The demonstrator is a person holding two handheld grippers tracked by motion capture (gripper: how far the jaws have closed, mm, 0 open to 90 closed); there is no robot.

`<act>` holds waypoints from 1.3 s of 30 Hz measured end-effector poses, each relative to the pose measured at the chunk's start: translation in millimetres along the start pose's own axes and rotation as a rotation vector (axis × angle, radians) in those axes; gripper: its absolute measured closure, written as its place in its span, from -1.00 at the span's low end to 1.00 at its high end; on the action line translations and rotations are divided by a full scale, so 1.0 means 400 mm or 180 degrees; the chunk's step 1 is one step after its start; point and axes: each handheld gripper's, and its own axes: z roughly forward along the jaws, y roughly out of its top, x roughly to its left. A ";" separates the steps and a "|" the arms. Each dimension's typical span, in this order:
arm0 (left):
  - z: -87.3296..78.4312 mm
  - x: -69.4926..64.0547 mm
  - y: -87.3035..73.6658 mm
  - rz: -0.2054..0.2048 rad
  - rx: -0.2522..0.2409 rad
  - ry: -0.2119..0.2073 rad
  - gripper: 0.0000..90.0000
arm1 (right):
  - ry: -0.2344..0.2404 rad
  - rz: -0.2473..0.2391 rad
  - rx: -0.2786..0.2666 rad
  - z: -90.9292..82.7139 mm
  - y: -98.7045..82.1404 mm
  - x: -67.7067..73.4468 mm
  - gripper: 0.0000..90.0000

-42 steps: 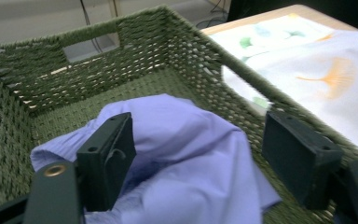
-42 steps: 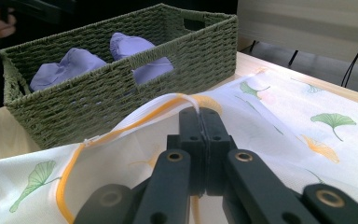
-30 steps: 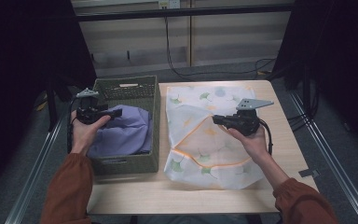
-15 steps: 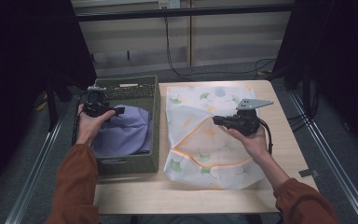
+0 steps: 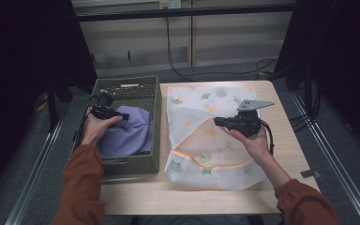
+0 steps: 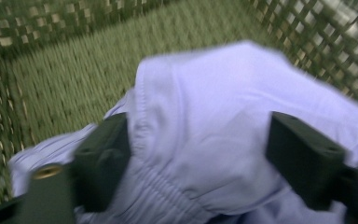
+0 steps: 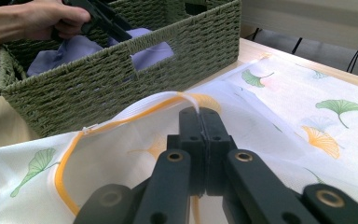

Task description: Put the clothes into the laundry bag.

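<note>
Left gripper (image 5: 122,115) dropped into the green wicker basket (image 5: 151,92) vs a sec ago, jaws apart over the lavender garment (image 5: 126,133), just narrowing. Right gripper (image 5: 217,122) hasn't budged, clamped on the mesh laundry bag's orange edge (image 7: 168,100).

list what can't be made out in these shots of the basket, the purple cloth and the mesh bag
- Left claw, left gripper view: blur hides whether its pads press the purple cloth or just straddle it.
- Basket, high view: the cloth and the hand cover most of its floor.
- Mesh bag, right gripper view: its edges are cut off, and the shut right claw covers the orange rim it pinches.
</note>
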 end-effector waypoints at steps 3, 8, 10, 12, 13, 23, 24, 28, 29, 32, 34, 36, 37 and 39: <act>0.004 0.000 -0.004 0.0103 0.0172 0.0013 0.05 | 0.0001 -0.0004 0.0007 -0.001 0.000 0.001 1.00; 0.006 -0.005 -0.007 0.0197 0.0300 0.0043 0.68 | 0.0005 -0.0024 0.0017 0.001 -0.001 0.003 1.00; 0.003 -0.007 -0.008 0.0183 0.0292 0.0029 0.86 | 0.0010 -0.0024 0.0018 0.002 -0.002 0.004 1.00; -0.004 -0.010 -0.007 0.0143 0.0232 0.0005 0.94 | 0.0009 -0.0022 0.0016 0.003 -0.002 0.003 1.00; -0.011 -0.013 -0.006 0.0187 0.0201 0.0009 0.95 | 0.0002 -0.0020 0.0023 0.002 -0.002 0.004 1.00; -0.110 -0.031 -0.018 0.0303 -0.0074 -0.0112 0.96 | -0.0012 -0.0028 0.0016 0.000 -0.001 0.006 1.00; -0.122 -0.034 -0.021 0.0384 -0.0038 -0.0138 0.96 | -0.0012 -0.0028 0.0016 0.000 -0.001 0.006 1.00; -0.143 -0.042 -0.038 0.0490 -0.0007 -0.0110 0.96 | -0.0007 -0.0032 0.0032 0.002 -0.003 0.007 1.00; -0.144 -0.041 -0.045 0.0492 0.0025 -0.0150 0.96 | -0.0007 -0.0034 0.0034 0.002 -0.002 0.008 1.00; -0.138 -0.044 -0.067 0.0567 0.0149 -0.0156 0.96 | -0.0020 -0.0036 0.0033 0.000 -0.002 0.007 1.00; -0.132 -0.052 -0.080 0.0660 0.0280 -0.0186 0.95 | -0.0017 -0.0032 0.0037 0.000 -0.002 0.006 1.00; -0.125 -0.056 -0.091 0.0735 0.0409 -0.0204 0.94 | -0.0018 -0.0036 0.0039 0.002 -0.003 0.006 1.00; -0.120 -0.058 -0.095 0.0725 0.0462 -0.0205 0.91 | -0.0014 -0.0038 0.0044 0.002 -0.003 0.007 1.00; -0.113 -0.057 -0.098 0.0792 0.0524 -0.0221 0.71 | -0.0010 -0.0039 0.0046 0.003 -0.003 0.008 1.00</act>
